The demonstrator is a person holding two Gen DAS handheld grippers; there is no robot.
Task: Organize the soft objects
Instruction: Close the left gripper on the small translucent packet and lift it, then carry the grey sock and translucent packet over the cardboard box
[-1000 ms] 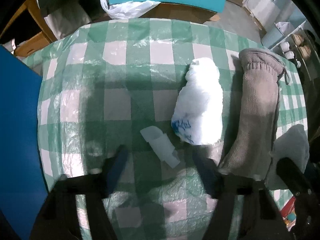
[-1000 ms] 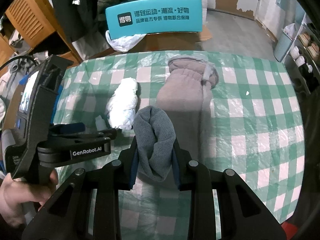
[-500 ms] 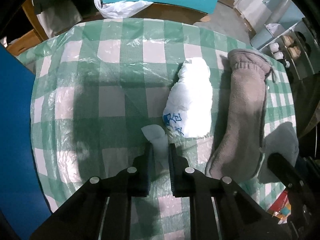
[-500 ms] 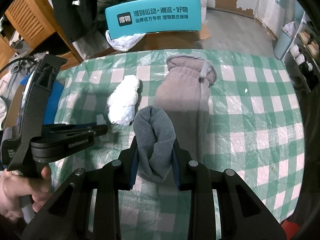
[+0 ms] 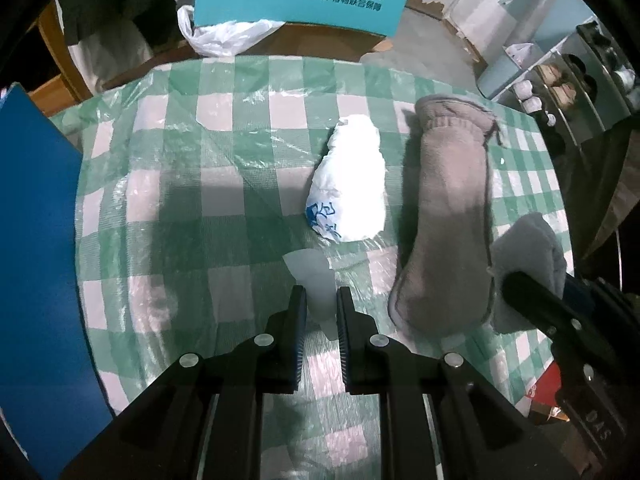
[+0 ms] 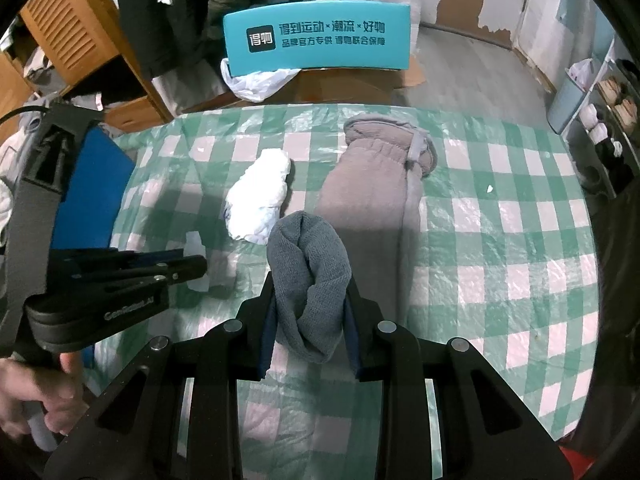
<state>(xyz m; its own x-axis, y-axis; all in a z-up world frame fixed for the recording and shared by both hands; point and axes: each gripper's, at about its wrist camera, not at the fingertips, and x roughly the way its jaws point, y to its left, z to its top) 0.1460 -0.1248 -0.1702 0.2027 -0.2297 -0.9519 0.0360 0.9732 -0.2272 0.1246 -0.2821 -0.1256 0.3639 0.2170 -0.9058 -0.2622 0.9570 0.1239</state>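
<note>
Checked green-and-white tablecloth (image 5: pixel 224 208) under clear plastic covers the table, and the soft things lie on it. Left gripper (image 5: pixel 321 300) points steeply down and is clenched on a small white scrap (image 5: pixel 316 280), which sticks out from between the two fingers toward the far side. Just beyond the scrap lies a white bundle (image 5: pixel 348 188) with blue print on its near end. Beside that bundle, on the right in the left wrist view, a long brownish-grey sock (image 5: pixel 448 220) lies stretched out flat, its cuff at the far end.

Right gripper (image 6: pixel 310 312) grasps a rolled grey sock (image 6: pixel 310 276); the roll stands up between the fingers and bulges above them, in front of the long sock. In the right wrist view the left gripper's black body shows at the left, with a hand (image 6: pixel 36 396) around its handle.

A teal box (image 6: pixel 316 40) with white lettering stands beyond the table's far edge, with a white plastic bag (image 6: pixel 260 80) under it. A blue board (image 5: pixel 36 260) rises along the table's left side.
</note>
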